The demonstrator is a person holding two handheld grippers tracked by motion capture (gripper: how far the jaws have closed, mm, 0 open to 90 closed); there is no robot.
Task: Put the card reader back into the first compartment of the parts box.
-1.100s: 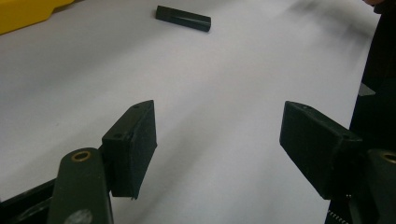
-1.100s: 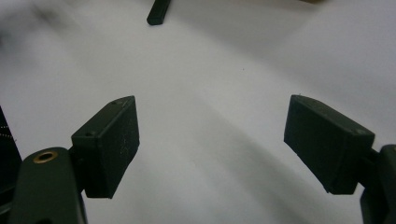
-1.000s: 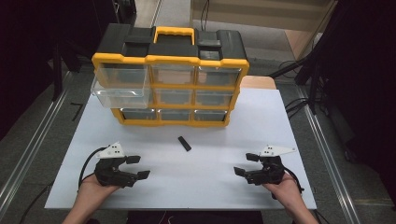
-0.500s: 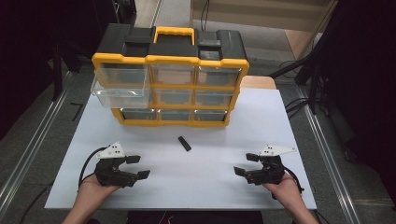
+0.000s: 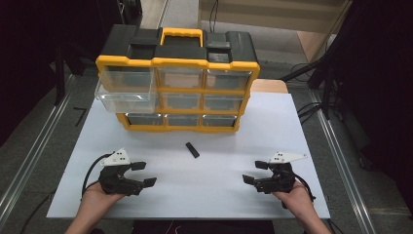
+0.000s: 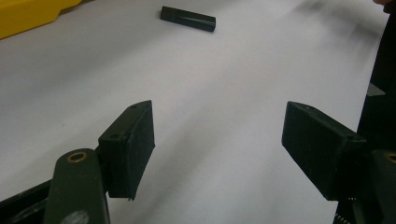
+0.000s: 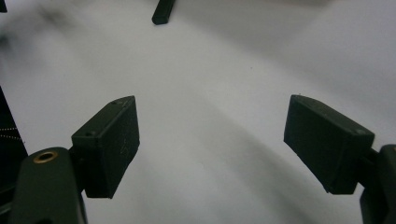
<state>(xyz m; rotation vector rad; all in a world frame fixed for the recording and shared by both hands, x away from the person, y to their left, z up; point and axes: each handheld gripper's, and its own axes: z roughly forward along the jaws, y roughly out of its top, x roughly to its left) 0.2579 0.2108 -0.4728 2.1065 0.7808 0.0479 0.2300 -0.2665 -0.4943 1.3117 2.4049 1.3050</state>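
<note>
Left hand-held gripper (image 5: 142, 174) and right hand-held gripper (image 5: 255, 172) rest low on the white bench (image 5: 219, 195), jaws wide, empty. Small black stick (image 5: 192, 149) lies flat between them, nearer the yellow drawer organizer (image 5: 175, 63), top-left drawer (image 5: 125, 95) pulled out.

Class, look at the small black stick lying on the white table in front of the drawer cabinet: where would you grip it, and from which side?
Grip the small black stick at its middle, across its narrow width, coming down from above. It lies flat on the white table with bare surface all round, and it is long and thin, so jaws closing on its two long sides should hold best. Either open hand-held gripper, left or right, looks similarly placed.
</note>
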